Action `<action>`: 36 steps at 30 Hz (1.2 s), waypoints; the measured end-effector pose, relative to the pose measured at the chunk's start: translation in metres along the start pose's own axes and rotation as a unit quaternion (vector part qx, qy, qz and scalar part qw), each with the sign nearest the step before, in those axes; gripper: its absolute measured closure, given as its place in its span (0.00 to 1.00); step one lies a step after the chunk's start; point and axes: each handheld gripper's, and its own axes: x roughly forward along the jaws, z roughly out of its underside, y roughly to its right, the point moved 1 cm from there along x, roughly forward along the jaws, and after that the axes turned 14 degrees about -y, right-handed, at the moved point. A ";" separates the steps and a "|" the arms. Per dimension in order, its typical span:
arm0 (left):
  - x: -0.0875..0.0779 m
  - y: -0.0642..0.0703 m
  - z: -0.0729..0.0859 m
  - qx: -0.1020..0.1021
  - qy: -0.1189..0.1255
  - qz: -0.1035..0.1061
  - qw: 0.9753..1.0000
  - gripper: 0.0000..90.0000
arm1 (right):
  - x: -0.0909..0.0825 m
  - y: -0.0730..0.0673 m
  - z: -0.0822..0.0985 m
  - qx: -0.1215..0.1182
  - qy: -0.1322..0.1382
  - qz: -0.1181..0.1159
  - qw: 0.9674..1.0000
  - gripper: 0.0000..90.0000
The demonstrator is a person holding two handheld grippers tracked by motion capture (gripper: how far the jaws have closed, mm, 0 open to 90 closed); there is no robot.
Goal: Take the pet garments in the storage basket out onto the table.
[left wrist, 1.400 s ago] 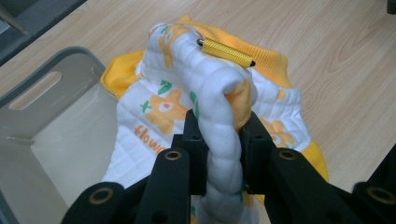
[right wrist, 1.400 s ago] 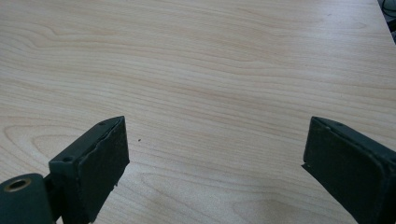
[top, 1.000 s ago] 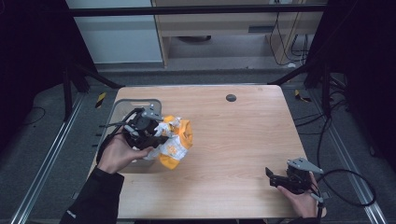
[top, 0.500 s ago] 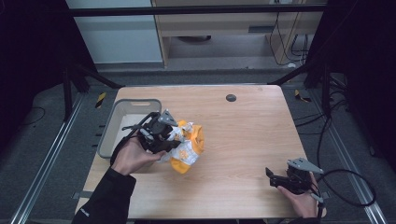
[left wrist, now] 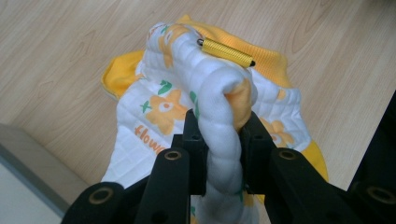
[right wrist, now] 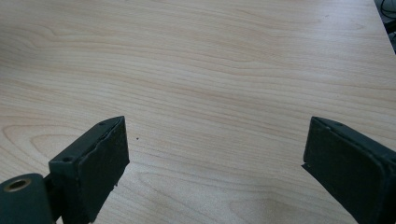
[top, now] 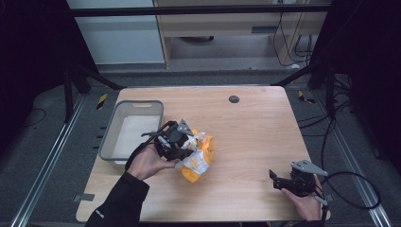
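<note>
While the left gripper (left wrist: pixel 219 135) pinches a fold of the garment (top: pixel 199 158) beside the bin (top: pixel 113 137), lower it gently, spreading flat; right gripper (right wrist: pixel 215 154) waits, jaws apart.

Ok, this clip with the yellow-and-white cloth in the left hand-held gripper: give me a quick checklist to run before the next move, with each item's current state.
1. Left hand-held gripper clamped on the quilted cloth: ok, a thick fold is pinched between the jaws.
2. Cloth out of the grey bin: ok, it hangs over the table beside the bin.
3. Cloth fully lying on the table: cannot tell, its lower part seems to touch the wood.
4. Right hand-held gripper free: ok, jaws wide apart with bare wood between them.
5. Gold spring-like piece on the fold secure: cannot tell.
6. Tabletop between the two grippers free for spreading: ok.
</note>
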 end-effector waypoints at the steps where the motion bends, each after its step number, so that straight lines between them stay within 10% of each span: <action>1: 0.002 0.001 -0.002 0.002 0.000 0.002 1.000 0.84 | 0.000 0.000 0.000 0.000 0.000 0.000 1.000 0.08; 36: 0.072 0.028 -0.024 0.040 -0.020 0.036 0.998 0.83 | 0.000 0.001 0.000 -0.003 0.004 0.001 1.000 0.07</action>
